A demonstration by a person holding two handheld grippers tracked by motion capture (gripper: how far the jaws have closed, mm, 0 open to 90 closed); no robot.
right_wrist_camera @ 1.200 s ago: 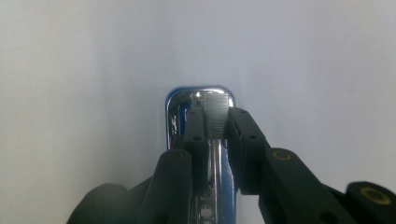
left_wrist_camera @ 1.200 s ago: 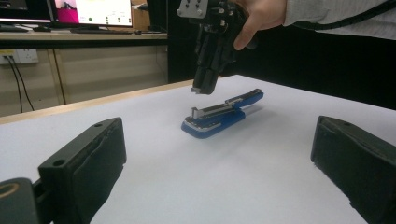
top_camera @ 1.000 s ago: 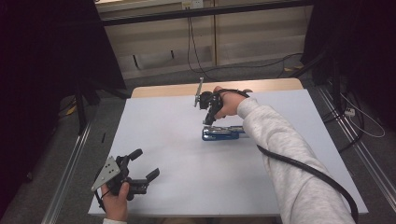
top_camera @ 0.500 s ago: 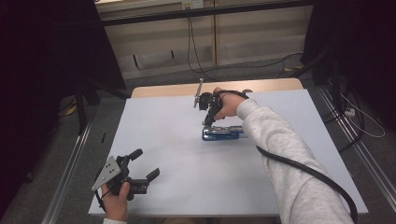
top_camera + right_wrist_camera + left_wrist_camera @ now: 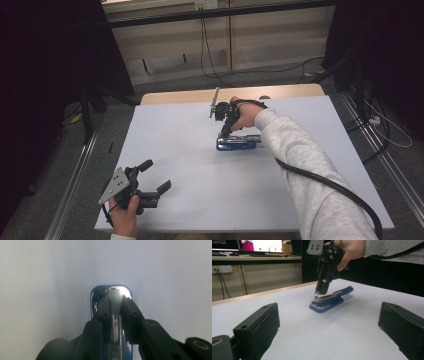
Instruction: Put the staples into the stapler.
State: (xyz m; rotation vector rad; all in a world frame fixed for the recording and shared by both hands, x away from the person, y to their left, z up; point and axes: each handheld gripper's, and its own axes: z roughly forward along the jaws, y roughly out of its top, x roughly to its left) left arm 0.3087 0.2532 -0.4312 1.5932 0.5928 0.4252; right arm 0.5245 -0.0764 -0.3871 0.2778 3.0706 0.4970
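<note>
The right gripper (image 5: 223, 131) has stayed put over the last second, jaws narrowed, apparently clamping the blue stapler's (image 5: 240, 143) front end, so the work is paused.

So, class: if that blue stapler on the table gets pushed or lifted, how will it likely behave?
The blue stapler looks rigid, with shiny metal, so probably heavy for its size. Its flat base on the white table suggests sliding, not rolling. Its hinged top may pivot when lifted.

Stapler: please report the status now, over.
Right hand-held gripper nearly closed above blue stapler, grip unclear. Left hand-held gripper open, idle. Table unobstructed.
</note>
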